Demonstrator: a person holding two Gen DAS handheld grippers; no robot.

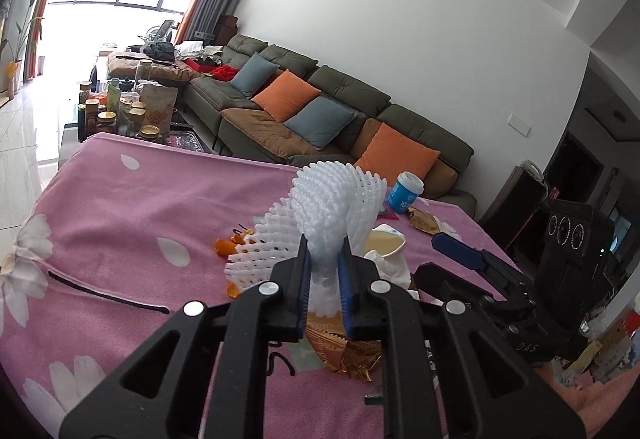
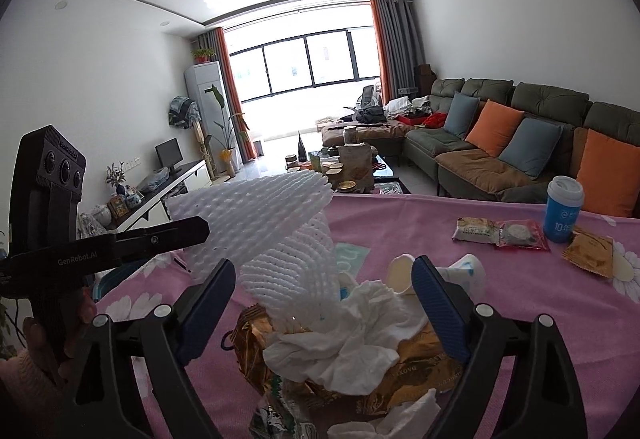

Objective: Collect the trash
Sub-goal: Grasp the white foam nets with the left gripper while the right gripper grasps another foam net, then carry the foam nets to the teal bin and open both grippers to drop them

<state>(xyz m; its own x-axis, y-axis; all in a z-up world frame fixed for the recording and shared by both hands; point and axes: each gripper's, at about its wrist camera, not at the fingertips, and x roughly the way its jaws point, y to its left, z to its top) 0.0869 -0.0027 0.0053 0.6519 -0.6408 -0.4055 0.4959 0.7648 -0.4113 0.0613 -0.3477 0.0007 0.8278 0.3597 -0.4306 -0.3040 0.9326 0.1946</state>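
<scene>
Left wrist view: pink-clothed desk (image 1: 120, 207) below the tongs. Left tongs (image 1: 324, 259) pinch a white foam net (image 1: 332, 207), lifted. Right tongs (image 2: 324, 279) spread over tissue (image 2: 344, 343) and gold wrappers (image 2: 416, 371). Blue cup (image 2: 563, 213), packets beyond: most uncollected. No bin visible.

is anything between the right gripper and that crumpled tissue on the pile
Nothing visible. The right gripper is open with its fingers either side of the crumpled tissue, which lies on top of the gold wrapper. The white foam net, held in the left gripper, hangs just beyond it.
</scene>
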